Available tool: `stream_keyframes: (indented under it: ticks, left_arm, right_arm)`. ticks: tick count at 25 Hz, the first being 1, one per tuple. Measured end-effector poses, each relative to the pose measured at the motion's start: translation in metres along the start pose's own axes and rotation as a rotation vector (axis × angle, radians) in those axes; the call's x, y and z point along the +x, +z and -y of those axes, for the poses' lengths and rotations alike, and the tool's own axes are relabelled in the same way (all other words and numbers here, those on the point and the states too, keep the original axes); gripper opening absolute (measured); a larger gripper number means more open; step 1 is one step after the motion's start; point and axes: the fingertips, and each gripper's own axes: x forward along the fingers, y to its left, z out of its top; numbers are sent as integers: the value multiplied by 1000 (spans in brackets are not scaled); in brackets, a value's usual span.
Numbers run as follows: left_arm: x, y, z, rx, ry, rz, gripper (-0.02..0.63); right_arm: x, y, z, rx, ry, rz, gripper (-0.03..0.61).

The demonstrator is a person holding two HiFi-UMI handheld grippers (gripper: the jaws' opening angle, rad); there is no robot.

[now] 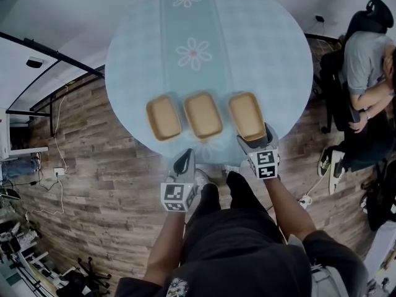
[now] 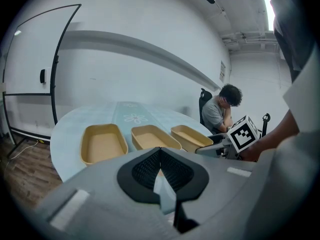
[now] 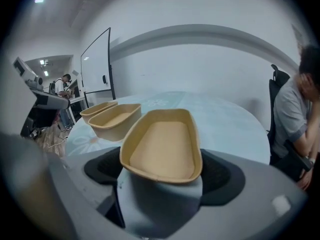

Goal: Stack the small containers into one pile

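Observation:
Three shallow tan containers stand in a row near the front edge of the round pale-blue table (image 1: 260,48): a left one (image 1: 163,117), a middle one (image 1: 203,114) and a right one (image 1: 246,114). My right gripper (image 1: 257,140) has its jaws wide apart around the near end of the right container (image 3: 165,144), with a pad against each side of it. The other two containers (image 3: 116,119) lie to its left. My left gripper (image 1: 184,163) hangs at the table's front edge below the middle container (image 2: 150,136), shut and holding nothing.
A person sits in a chair (image 1: 365,60) close to the table's right side. A whiteboard on a stand (image 2: 55,79) stands beyond the table's left. Cables and a socket strip (image 1: 59,171) lie on the wooden floor at left.

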Motion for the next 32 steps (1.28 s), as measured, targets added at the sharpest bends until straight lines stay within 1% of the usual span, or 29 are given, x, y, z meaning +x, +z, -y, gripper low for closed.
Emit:
stream_keyframes:
  ticks: [3, 8, 13, 17, 20, 24, 27, 32]
  left_arm:
    - [0, 1, 2, 0, -7, -14, 5]
    - [2, 8, 4, 8, -19, 9, 5]
    - [0, 15, 3, 0, -12, 33, 5]
    - [-12, 20, -10, 10, 12, 57, 5]
    - [-23, 17, -18, -17, 26, 48, 5]
    - [-40, 14, -37, -37, 53, 60, 5]
    - [-54, 10, -51, -48, 71, 54, 5]
    - [-74, 6, -75, -59, 91, 67, 5]
  right_arm:
    - [-4, 7, 1, 17, -5, 26, 461]
    - [-14, 28, 2, 18, -14, 77, 459]
    - [-19, 55, -8, 19, 6, 126, 457]
    - [-17, 79, -38, -20, 39, 164, 457]
    - [-12, 90, -60, -12, 71, 174, 457]
    - [0, 96, -90, -11, 93, 167, 457]
    - [10, 100, -110, -10, 101, 162, 457]
    - [26, 97, -137, 11, 102, 127, 457]
